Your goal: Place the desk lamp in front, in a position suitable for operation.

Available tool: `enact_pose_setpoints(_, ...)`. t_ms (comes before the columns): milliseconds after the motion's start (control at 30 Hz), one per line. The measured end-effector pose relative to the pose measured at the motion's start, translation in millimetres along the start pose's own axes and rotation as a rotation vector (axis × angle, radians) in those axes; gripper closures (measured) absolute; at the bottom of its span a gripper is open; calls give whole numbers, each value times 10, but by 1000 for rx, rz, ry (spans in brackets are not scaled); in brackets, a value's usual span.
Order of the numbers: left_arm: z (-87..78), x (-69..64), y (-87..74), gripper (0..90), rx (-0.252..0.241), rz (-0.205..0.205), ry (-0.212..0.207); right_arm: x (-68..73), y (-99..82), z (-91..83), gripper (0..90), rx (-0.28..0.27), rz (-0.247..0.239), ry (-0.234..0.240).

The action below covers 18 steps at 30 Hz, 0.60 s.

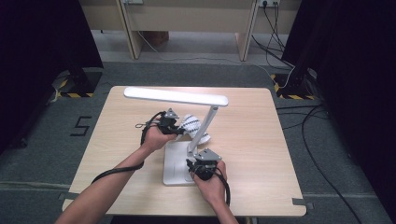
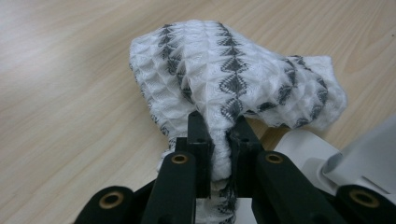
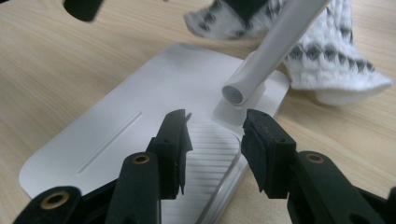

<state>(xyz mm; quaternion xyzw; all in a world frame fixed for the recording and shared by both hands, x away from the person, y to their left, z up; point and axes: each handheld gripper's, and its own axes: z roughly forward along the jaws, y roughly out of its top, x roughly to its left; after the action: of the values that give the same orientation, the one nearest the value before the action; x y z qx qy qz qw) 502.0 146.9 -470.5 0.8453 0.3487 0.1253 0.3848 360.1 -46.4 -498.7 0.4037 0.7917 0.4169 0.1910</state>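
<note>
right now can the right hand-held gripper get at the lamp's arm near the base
Probably yes. The right hand-held gripper sits over the lamp base with open jaws, and the lamp arm rises just beyond them with nothing between. The cloth lies behind the arm.

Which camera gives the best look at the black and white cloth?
The left gripper view: the cloth fills the middle, its diamond pattern sharp, a fold pinched in the left gripper. The high view shows it small behind the lamp arm. The right gripper view catches parts of it behind that arm.
</note>
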Motion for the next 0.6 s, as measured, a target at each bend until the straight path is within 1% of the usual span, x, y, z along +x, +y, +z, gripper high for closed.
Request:
enact_pose_setpoints(133,-202,40,-59,812,-28,-8,22,-1,9,12,622,14,-11,-2)
enact_pose_setpoints(167,-260,56,-83,813,-30,-6,27,-11,11,29,621,24,-11,0)
enact_pose_setpoints(233,-366,78,-146,813,-40,-21,33,-8,14,39,615,26,-6,0)
enact_pose_setpoints(300,-468,96,-206,813,-51,-25,38,-1,18,55,613,27,-14,5)
enact_pose_setpoints(333,-575,116,-255,813,-63,-30,47,8,20,62,613,25,-16,10)
enact_pose_setpoints(367,-575,116,-255,813,-63,-30,47,13,22,69,614,25,-20,14)
enact_pose_setpoints(467,-723,124,-323,813,-84,-36,61,27,24,77,616,27,-21,19)
enact_pose_setpoints(500,-767,125,-346,813,-92,-41,62,32,22,84,617,35,-29,18)
enact_pose_setpoints(567,-859,132,-385,813,-98,-41,68,38,19,89,619,38,-29,19)
enact_pose_setpoints(600,-946,140,-416,813,-108,-45,75,41,19,94,619,39,-34,18)
